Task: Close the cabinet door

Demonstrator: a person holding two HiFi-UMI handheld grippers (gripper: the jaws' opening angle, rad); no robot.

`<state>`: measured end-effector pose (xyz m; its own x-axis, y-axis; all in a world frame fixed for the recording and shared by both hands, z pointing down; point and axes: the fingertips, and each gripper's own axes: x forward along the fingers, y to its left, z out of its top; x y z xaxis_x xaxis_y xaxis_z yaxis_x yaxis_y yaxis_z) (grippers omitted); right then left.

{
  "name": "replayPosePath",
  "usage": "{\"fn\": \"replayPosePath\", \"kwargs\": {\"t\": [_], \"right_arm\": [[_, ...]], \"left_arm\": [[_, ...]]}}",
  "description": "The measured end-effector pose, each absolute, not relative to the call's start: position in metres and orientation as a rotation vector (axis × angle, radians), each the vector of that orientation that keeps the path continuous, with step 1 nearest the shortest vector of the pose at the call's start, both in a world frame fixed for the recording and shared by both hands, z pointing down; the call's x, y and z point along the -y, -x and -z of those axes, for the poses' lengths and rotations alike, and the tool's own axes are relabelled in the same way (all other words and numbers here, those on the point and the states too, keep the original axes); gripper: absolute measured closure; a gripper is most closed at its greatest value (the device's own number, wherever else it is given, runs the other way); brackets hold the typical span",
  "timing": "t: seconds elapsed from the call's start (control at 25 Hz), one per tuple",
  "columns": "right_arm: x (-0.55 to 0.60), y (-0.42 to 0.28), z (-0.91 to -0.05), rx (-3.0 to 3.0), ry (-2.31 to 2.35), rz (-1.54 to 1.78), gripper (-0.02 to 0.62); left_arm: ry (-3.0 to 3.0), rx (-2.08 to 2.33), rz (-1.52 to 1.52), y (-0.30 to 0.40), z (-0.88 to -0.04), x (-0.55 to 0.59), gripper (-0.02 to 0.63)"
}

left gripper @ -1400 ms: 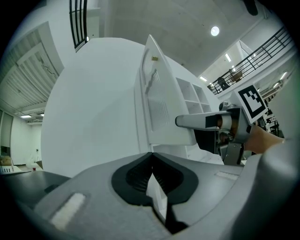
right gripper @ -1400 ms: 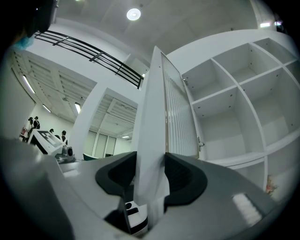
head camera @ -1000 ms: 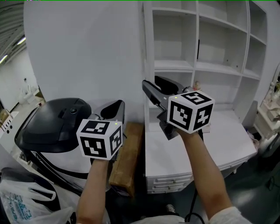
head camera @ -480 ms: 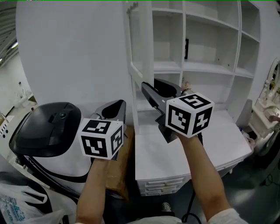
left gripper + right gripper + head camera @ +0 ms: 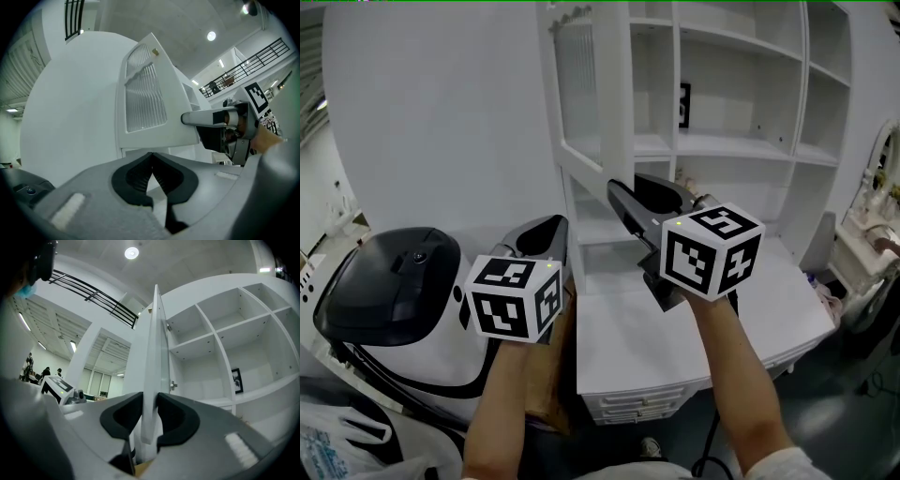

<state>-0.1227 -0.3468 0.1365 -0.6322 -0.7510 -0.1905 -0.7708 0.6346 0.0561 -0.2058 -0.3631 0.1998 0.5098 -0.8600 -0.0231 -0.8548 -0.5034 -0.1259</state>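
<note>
White cabinet door (image 5: 154,333) pinched in right gripper (image 5: 150,405), jaws just closing

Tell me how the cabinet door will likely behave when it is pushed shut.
The door probably stays rigid, swinging on its hinge. Its ribbed pane looks like glass, so maybe fragile. It is likely light, being thin.

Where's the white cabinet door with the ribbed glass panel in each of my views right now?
Head view: white cabinet door with the ribbed glass panel, upper centre, swung open left of the white open shelves.
Left gripper view: centre, ribbed panel showing.
Right gripper view: centre, edge-on, between the jaws.
Shared landmark: right gripper, whose jaws have just been closing on the door's edge; at right in the left gripper view.
</note>
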Motion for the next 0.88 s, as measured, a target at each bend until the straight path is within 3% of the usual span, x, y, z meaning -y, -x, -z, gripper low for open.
{"fn": "replayPosePath", "kwargs": {"t": [0.88], "right_arm": [[0.400,0.027,-0.134,-2.622,1.299,-0.153,0.517]], "left_arm": [[2.651,-1.430,0.061,0.123,-0.197,0.407,0.609]]}}
